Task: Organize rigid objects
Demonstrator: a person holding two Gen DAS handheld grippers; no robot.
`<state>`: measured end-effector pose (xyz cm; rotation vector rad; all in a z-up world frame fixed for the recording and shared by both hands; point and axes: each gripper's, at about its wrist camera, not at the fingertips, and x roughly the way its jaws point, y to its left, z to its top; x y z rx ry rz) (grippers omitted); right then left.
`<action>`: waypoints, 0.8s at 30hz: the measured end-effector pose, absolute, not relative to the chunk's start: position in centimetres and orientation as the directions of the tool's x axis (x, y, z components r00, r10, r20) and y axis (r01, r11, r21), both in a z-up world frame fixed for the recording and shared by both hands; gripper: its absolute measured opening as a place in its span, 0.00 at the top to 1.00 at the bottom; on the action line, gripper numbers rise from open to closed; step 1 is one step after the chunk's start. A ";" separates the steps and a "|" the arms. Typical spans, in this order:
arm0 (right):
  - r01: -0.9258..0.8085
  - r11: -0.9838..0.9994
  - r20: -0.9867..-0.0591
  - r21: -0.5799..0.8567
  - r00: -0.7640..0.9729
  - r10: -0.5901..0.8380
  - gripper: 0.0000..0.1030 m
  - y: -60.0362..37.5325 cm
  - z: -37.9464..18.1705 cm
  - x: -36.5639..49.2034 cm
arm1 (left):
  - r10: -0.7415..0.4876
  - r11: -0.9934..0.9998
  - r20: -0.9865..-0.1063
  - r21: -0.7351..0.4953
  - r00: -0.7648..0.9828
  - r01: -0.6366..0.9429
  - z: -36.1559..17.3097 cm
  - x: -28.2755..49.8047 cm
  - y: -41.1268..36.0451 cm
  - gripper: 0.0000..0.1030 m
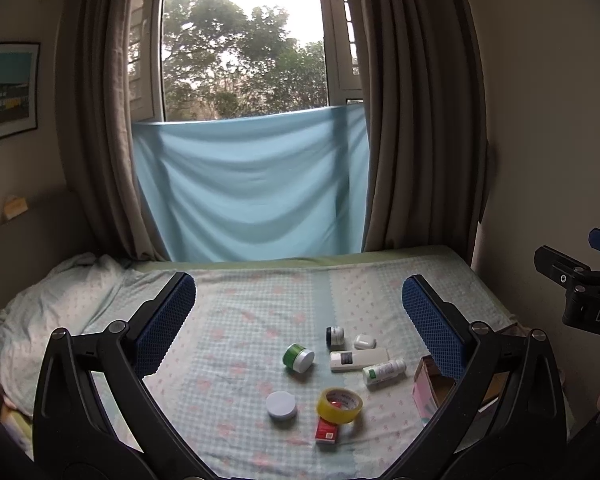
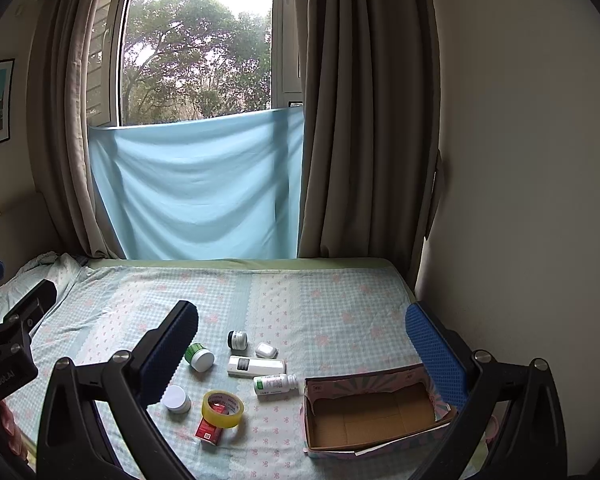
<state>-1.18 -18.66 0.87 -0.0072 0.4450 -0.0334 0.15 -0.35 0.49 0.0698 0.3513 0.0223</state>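
Several small objects lie on the bed: a green-and-white jar (image 1: 298,357) (image 2: 199,356), a dark jar (image 1: 335,337) (image 2: 237,339), a white earbud case (image 1: 365,341) (image 2: 266,349), a white remote (image 1: 358,360) (image 2: 256,366), a white pill bottle (image 1: 383,372) (image 2: 275,384), a white round jar (image 1: 281,404) (image 2: 177,399), a yellow tape roll (image 1: 339,405) (image 2: 223,408) leaning on a small red box (image 1: 327,430) (image 2: 209,431). An open, empty cardboard box (image 2: 372,410) (image 1: 428,388) sits to their right. My left gripper (image 1: 299,312) and right gripper (image 2: 302,336) are both open, empty, held above the bed.
The bed sheet (image 2: 320,304) is checked blue with pink flowers. A rumpled pillow (image 1: 60,300) lies at the left. A blue cloth (image 1: 252,188) and brown curtains (image 1: 412,120) hang at the window behind. A wall (image 2: 520,200) borders the bed's right side.
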 end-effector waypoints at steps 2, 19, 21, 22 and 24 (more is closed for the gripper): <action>0.030 0.999 -0.429 -0.015 0.903 -0.034 0.00 -18.7 0.9 -1.2 | 0.031 0.998 -0.344 0.069 0.938 -0.008 0.5 0.2 -0.3 0.00; 0.033 0.999 -0.422 -0.010 0.906 -0.034 0.00 -18.4 0.8 -1.3 | 0.017 0.998 -0.340 0.055 0.940 0.002 0.6 0.0 0.1 0.00; 0.035 0.999 -0.420 -0.011 0.907 -0.037 0.00 -18.4 0.7 -1.3 | 0.016 0.998 -0.340 0.055 0.940 0.003 0.5 0.0 0.1 0.00; 0.036 0.999 -0.419 -0.011 0.907 -0.037 0.00 -18.3 0.7 -1.3 | 0.016 0.998 -0.341 0.055 0.940 0.003 0.5 0.0 0.1 0.00; 0.035 0.999 -0.419 -0.010 0.907 -0.036 0.00 -18.3 0.7 -1.3 | 0.013 0.998 -0.341 0.056 0.940 0.006 0.5 0.0 0.1 0.00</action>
